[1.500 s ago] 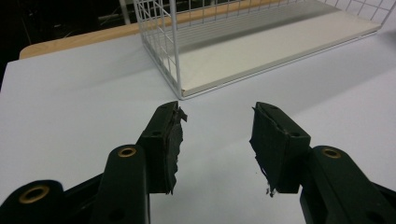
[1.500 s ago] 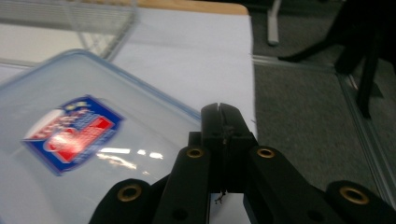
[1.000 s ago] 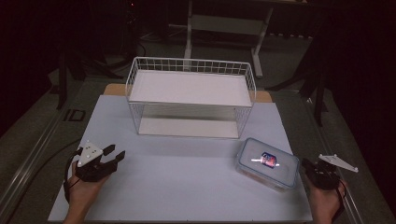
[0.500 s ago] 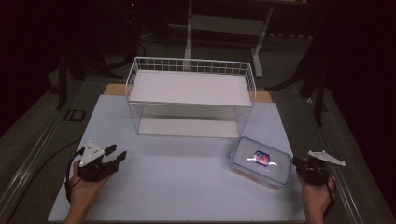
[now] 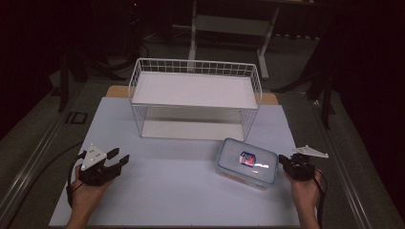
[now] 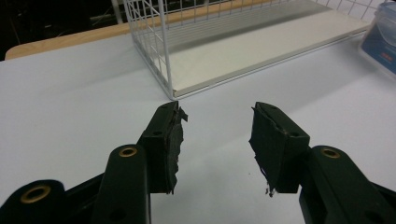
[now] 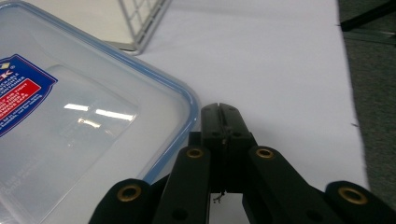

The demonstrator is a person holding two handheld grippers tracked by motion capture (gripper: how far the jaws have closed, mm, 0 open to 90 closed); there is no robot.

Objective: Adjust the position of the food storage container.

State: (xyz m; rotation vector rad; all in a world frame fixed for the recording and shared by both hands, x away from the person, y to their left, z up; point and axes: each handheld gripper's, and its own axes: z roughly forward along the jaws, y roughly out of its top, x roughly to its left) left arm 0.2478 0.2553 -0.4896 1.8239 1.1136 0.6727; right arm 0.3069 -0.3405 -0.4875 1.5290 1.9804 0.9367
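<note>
High view: we see the lidded container [image 5: 247, 162] in front of the wire rack [image 5: 195, 98], our right gripper [image 5: 288, 163] just beside it. Left gripper view: left gripper [image 6: 215, 135] jaws apart, over bare table [image 6: 70, 102]. Right gripper view: jaws together, at the container's edge.

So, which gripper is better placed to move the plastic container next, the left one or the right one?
Probably the right. The right gripper, jaws shut, sits at the edge of the clear plastic container. The left gripper, jaws open, is far across the white mat, so it would need a long reach.
</note>
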